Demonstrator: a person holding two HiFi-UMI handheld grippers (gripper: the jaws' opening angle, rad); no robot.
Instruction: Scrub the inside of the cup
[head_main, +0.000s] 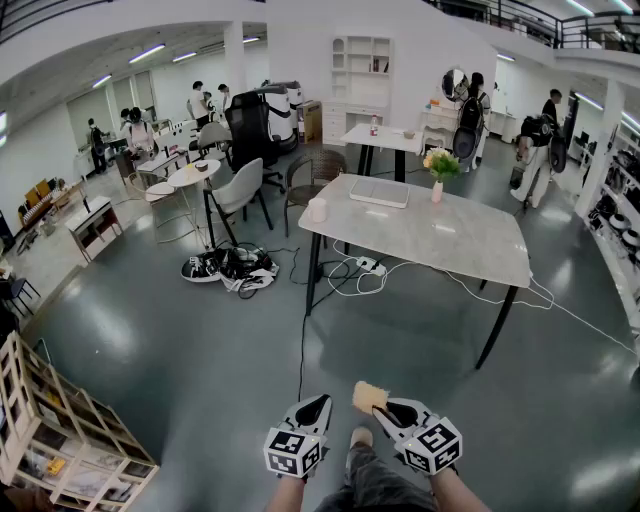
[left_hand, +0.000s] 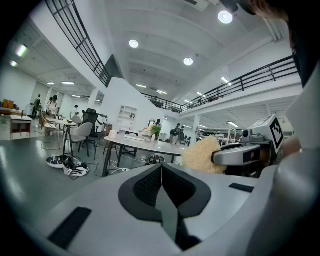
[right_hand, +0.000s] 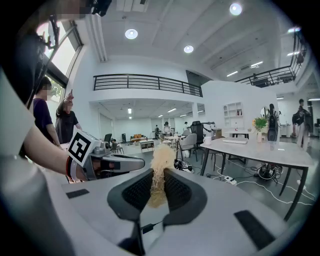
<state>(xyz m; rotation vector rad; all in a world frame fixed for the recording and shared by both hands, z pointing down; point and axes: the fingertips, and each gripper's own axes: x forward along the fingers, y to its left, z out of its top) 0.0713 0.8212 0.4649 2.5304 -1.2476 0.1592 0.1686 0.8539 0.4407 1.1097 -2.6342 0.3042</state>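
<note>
A white cup (head_main: 317, 209) stands at the near left corner of a grey table (head_main: 470, 240), far ahead of both grippers; it is small in the left gripper view (left_hand: 113, 134) and the right gripper view (right_hand: 207, 140). My right gripper (head_main: 385, 408) is shut on a tan fluffy sponge (head_main: 368, 396), which sticks up out of the jaws (right_hand: 161, 162). My left gripper (head_main: 318, 402) hangs beside it, shut and with nothing in it (left_hand: 161, 167). Both are held low over the floor, close together, the sponge (left_hand: 201, 155) just right of the left gripper.
On the table lie a white tray (head_main: 379, 192) and a vase of flowers (head_main: 439, 168). Cables and a heap of gear (head_main: 232, 268) lie on the floor left of the table. A wooden crate (head_main: 60, 430) stands at the lower left. Chairs and people are farther back.
</note>
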